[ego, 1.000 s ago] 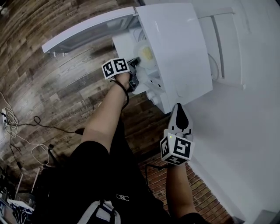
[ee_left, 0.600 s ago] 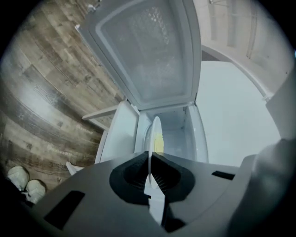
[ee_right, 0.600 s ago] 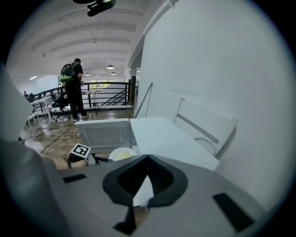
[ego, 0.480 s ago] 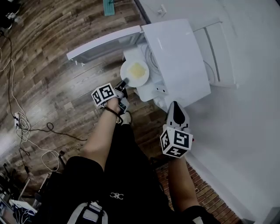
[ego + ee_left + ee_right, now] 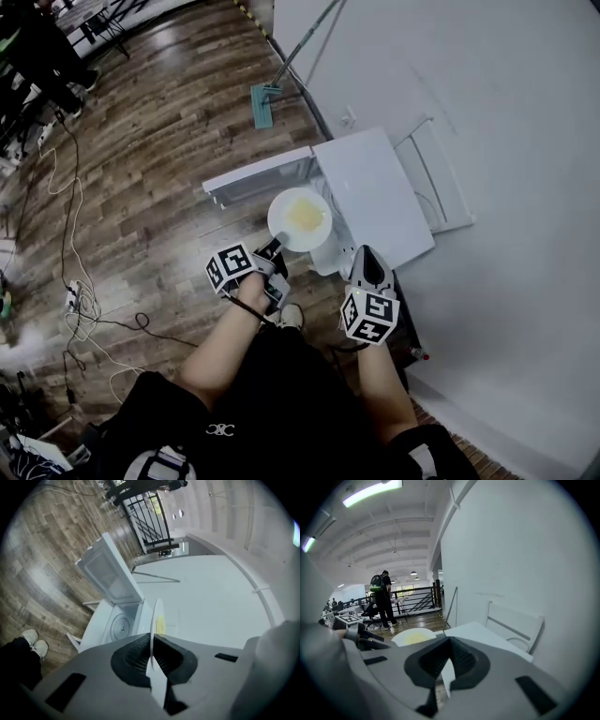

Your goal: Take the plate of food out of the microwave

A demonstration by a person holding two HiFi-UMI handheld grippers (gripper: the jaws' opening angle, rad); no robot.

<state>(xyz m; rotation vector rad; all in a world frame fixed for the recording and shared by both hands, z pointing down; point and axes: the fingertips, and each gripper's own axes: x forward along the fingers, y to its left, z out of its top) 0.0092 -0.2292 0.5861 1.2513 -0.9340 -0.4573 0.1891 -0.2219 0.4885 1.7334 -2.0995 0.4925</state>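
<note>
Your left claw (image 5: 273,249) is clamped tight on the near rim of the plate (image 5: 284,228). This edge pinch keeps the pads off the food (image 5: 306,215) and, in my judgement, lets the plate ride face up. The plate is outside the microwave (image 5: 370,192), just in front of its open cavity and beside the swung door (image 5: 258,175), reaching from the claw toward the microwave. Your right claw (image 5: 370,265) is closed on nothing near the microwave's front corner, probably parked clear.

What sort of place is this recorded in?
Probably an open office or lab, not a kitchen: a microwave by a bare wall, loose cables on the wood floor, strip lights and a railing beyond.
</note>
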